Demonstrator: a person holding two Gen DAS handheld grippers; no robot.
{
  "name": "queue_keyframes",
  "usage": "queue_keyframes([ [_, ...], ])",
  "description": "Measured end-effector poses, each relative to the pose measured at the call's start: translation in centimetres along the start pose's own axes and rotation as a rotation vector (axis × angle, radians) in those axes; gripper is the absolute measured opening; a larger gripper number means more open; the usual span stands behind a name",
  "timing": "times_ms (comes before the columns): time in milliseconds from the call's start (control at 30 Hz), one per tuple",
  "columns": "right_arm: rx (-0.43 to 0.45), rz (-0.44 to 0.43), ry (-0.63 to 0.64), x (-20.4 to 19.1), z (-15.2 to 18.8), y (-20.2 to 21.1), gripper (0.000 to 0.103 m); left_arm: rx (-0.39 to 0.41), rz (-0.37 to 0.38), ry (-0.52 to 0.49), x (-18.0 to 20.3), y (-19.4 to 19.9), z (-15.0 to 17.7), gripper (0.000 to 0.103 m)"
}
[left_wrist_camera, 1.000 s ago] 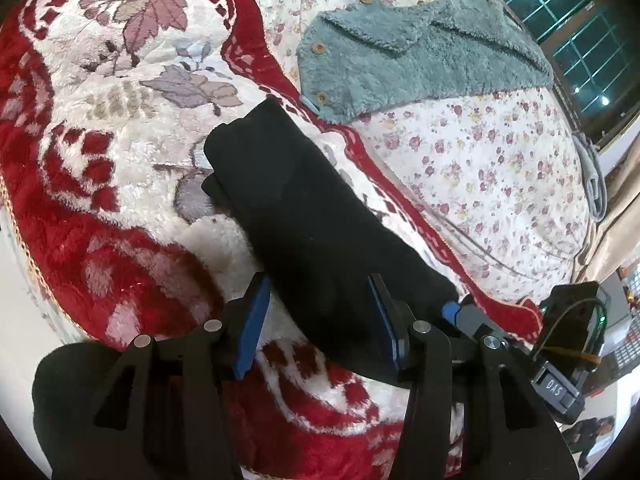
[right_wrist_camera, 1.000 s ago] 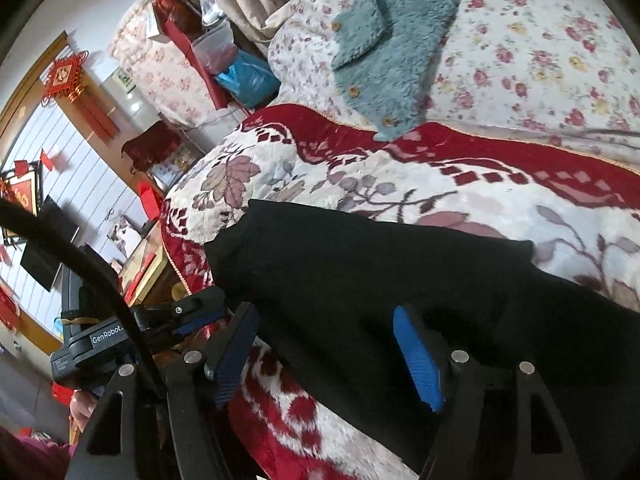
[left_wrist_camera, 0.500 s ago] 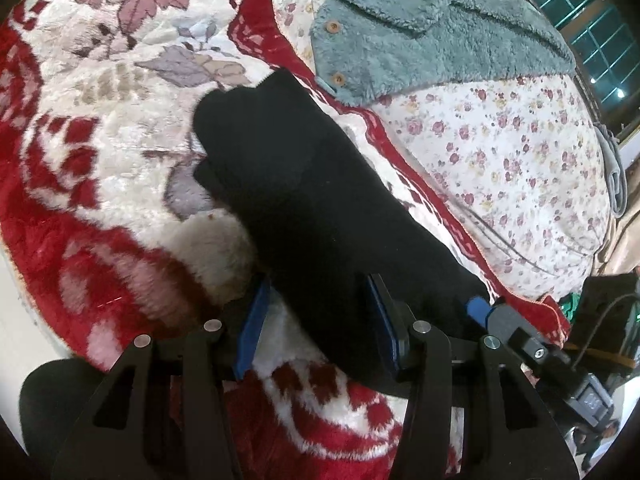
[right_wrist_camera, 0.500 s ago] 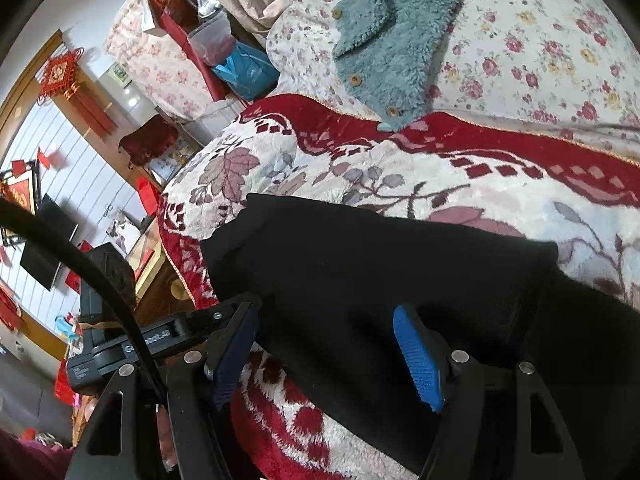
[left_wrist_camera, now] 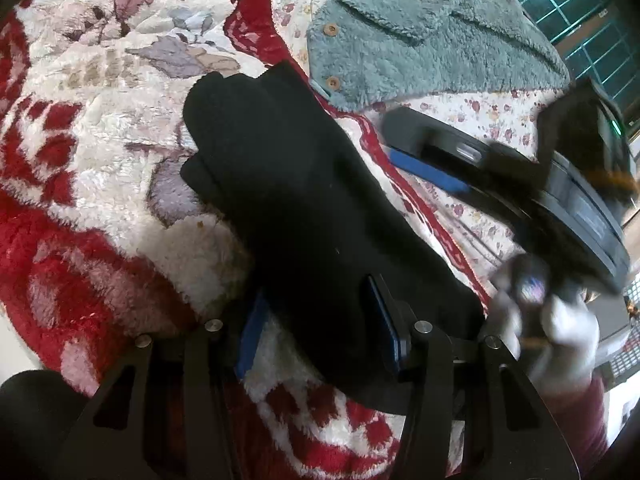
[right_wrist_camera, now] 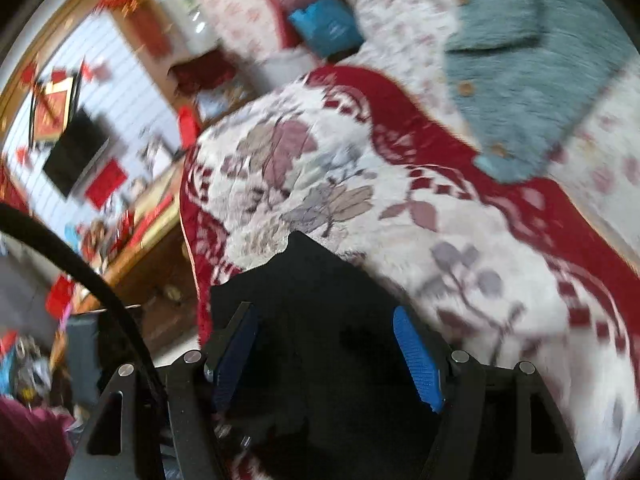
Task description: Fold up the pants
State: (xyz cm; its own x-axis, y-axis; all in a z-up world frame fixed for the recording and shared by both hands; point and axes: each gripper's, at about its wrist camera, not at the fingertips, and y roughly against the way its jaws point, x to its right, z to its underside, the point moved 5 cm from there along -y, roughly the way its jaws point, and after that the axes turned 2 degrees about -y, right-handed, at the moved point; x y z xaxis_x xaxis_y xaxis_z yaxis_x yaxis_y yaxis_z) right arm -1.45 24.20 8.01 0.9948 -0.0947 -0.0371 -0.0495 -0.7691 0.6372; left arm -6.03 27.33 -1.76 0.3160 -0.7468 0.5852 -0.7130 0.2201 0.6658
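Swung aside, right gripper [right_wrist_camera: 326,354] fingers spread; left gripper [left_wrist_camera: 320,330] straddles black pants [left_wrist_camera: 304,200], unpinched.

folded pants [left_wrist_camera: 304,208] on the blanket [left_wrist_camera: 100,128], fleece jacket [left_wrist_camera: 420,60] beyond on the bedspread [left_wrist_camera: 472,116]

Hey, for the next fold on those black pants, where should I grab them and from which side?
Probably the narrow far end of the black pants, coming in from the teal fleece side. The pants lie as a long doubled strip on the red and white blanket, and that end sits free with stacked edges showing, so pinching both layers there would let you carry it back over the near end.
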Motion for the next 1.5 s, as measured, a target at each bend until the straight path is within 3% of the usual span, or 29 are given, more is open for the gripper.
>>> queue_keyframes([
  [233,-0.153,-0.021,0.110,0.0,-1.9,-6.0,0.068,-0.004,0.011,-0.013,0.2,-0.8,-0.6,0.049],
  [333,-0.162,-0.015,0.109,0.3,-1.8,-7.6,0.039,0.002,0.043,-0.002,0.0,-0.8,-0.8,0.049],
  [400,-0.142,-0.013,0.117,0.3,-1.6,-7.6,0.030,0.011,0.075,0.028,-0.4,-0.7,-1.2,0.038],
  [433,-0.120,-0.012,0.119,0.2,-1.5,-7.1,0.025,0.009,0.082,0.034,-0.6,-0.7,-1.3,0.026],
  [533,-0.043,-0.045,0.068,0.0,-2.0,-4.5,0.018,0.024,0.109,0.029,-0.4,-0.3,-1.5,0.018],
  [733,0.117,-0.086,0.021,-0.9,-2.4,3.2,0.016,0.146,0.107,-0.168,4.0,3.0,-1.3,0.017],
  [833,0.186,-0.077,0.011,-1.1,-1.8,7.1,0.016,0.168,0.124,-0.238,6.5,4.3,-0.7,0.017],
  [1133,0.385,-0.029,-0.116,1.2,2.7,18.5,0.015,0.144,0.204,-0.417,15.1,5.6,2.2,0.016],
  [1500,0.531,0.059,-0.261,5.1,11.2,28.2,0.015,0.013,0.293,-0.612,24.3,3.2,8.5,0.017],
])
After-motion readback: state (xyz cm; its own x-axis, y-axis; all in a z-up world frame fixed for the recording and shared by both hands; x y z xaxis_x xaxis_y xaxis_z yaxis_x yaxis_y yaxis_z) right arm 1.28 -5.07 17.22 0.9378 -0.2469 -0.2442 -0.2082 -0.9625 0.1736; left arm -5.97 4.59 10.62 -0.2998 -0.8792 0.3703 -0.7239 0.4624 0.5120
